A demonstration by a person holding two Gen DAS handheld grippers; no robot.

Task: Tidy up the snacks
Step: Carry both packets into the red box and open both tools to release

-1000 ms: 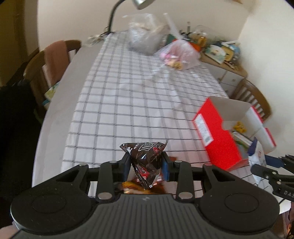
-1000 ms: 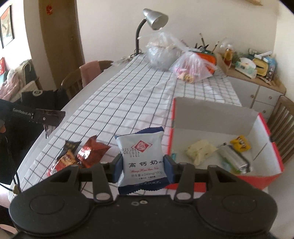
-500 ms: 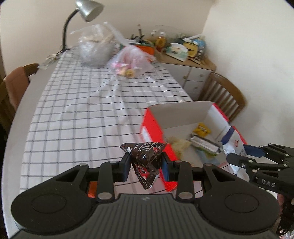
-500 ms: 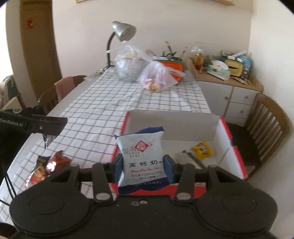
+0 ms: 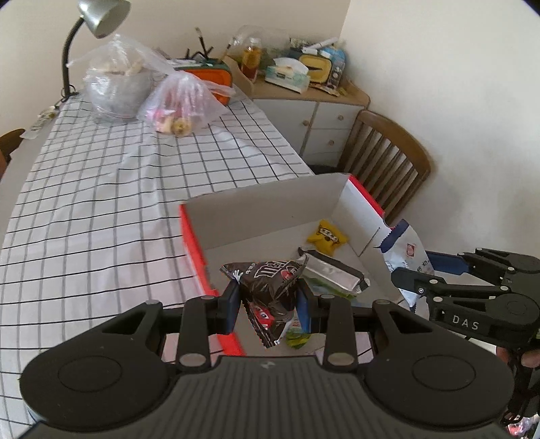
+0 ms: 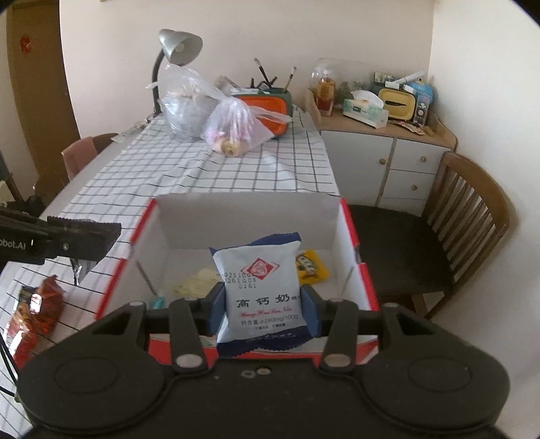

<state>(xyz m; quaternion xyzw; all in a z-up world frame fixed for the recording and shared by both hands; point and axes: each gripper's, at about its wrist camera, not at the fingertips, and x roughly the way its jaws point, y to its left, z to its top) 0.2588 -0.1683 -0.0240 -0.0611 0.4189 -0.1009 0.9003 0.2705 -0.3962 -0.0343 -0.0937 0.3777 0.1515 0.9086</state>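
My left gripper (image 5: 268, 305) is shut on a brown chocolate-candy packet (image 5: 270, 290), held above the near left corner of the open red-and-white box (image 5: 192, 233). My right gripper (image 6: 263, 307) is shut on a white-and-blue milk-snack packet (image 6: 261, 293) over the box's (image 6: 351, 250) near edge; the same packet (image 5: 405, 250) and gripper show at the right of the left wrist view. Inside the box lie a yellow packet (image 5: 326, 235), a silver-and-green wrapper (image 5: 332, 272) and a pale snack (image 6: 195, 285). The left gripper's fingers (image 6: 84, 238) reach in from the left in the right wrist view.
A red-orange snack bag (image 6: 33, 314) lies on the checked tablecloth (image 5: 101, 189) left of the box. Two plastic bags (image 5: 179, 101), an orange case and a desk lamp (image 5: 98, 20) stand at the far end. A wooden chair (image 6: 465, 229) and a cluttered cabinet (image 6: 388, 148) are to the right.
Both grippers have swung to the right with their packets, from over the tablecloth to over the box. The red-orange bag is left behind on the cloth.
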